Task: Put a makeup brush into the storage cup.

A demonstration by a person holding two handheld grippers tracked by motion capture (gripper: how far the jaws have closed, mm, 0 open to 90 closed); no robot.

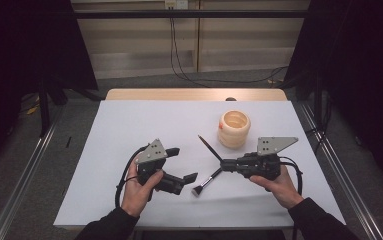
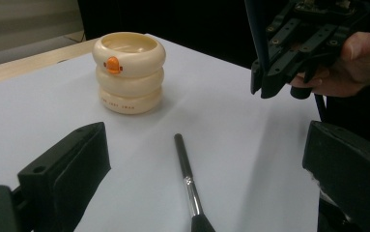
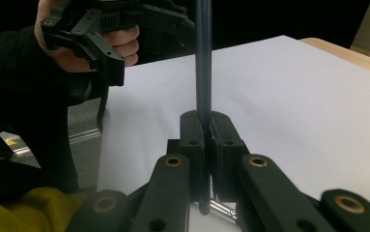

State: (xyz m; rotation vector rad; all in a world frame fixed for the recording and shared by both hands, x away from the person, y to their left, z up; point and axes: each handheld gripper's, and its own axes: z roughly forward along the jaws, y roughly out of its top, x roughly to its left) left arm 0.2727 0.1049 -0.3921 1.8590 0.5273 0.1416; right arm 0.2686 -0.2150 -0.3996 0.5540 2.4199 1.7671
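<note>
A: Start with the high view. What's on the white table (image 1: 129,130)?

B: Lower centre of the frame, a thin brush (image 1: 210,164) with a dark handle and a silver ferrule lies slanted, its bristle end toward the bottom. The right gripper (image 1: 227,165), at lower right, has its jaws clamped narrow on the handle about midway along. The left gripper (image 1: 181,165), lower left, stands with its jaws wide apart and nothing between them, just left of the bristle end.

A: Anything else there?

B: A cream ribbed cup (image 1: 234,129) right of centre, just above the right gripper, apart from the brush.

A: And the left gripper view?

B: Its two black jaws rise at the lower left and lower right corners, spread wide. Between them, but touching neither, the brush (image 2: 187,179) runs from centre to the bottom edge. The cup (image 2: 129,72) sits at upper left, with an orange mark on its side. The right gripper (image 2: 264,84) is at upper right, in a hand.

A: The right gripper view?

B: Its jaws meet at centre, pinched on the dark handle (image 3: 203,63), which rises to the top edge. The left gripper (image 3: 105,58) is at upper left.
</note>
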